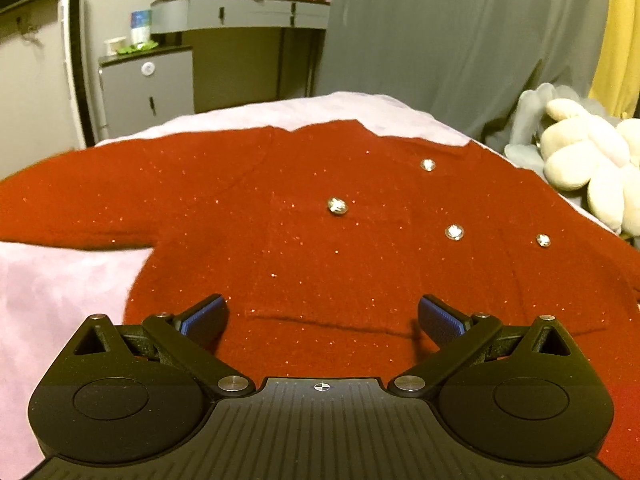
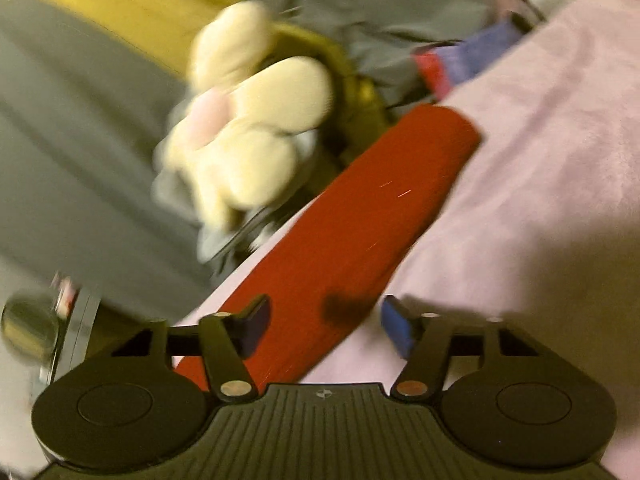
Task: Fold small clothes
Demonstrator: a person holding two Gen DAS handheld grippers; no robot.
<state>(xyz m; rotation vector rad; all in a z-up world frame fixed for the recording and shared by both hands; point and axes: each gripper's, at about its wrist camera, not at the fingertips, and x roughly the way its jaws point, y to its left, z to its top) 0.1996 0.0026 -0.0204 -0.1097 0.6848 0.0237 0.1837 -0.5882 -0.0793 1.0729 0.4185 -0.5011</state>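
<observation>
A sparkly red knit cardigan [image 1: 280, 208] with several shiny buttons [image 1: 337, 205] lies spread flat on a pink blanket [image 1: 52, 292]. One sleeve reaches out to the left in the left wrist view. My left gripper [image 1: 323, 316] hovers over the cardigan's near hem, its blue pads wide apart with nothing between them. The right wrist view is motion-blurred. It shows a long red sleeve [image 2: 380, 216] running diagonally up and to the right. My right gripper [image 2: 324, 328] straddles the sleeve's near end with its jaws apart. The pads do not press on the cloth.
A cream plush toy [image 1: 588, 160] sits by the bed's right edge; it also shows as a blurred plush toy [image 2: 248, 128] beside the sleeve. A grey curtain [image 1: 460, 40] hangs behind. A dresser [image 1: 240, 12] and a small cabinet [image 1: 148, 88] stand beyond the bed.
</observation>
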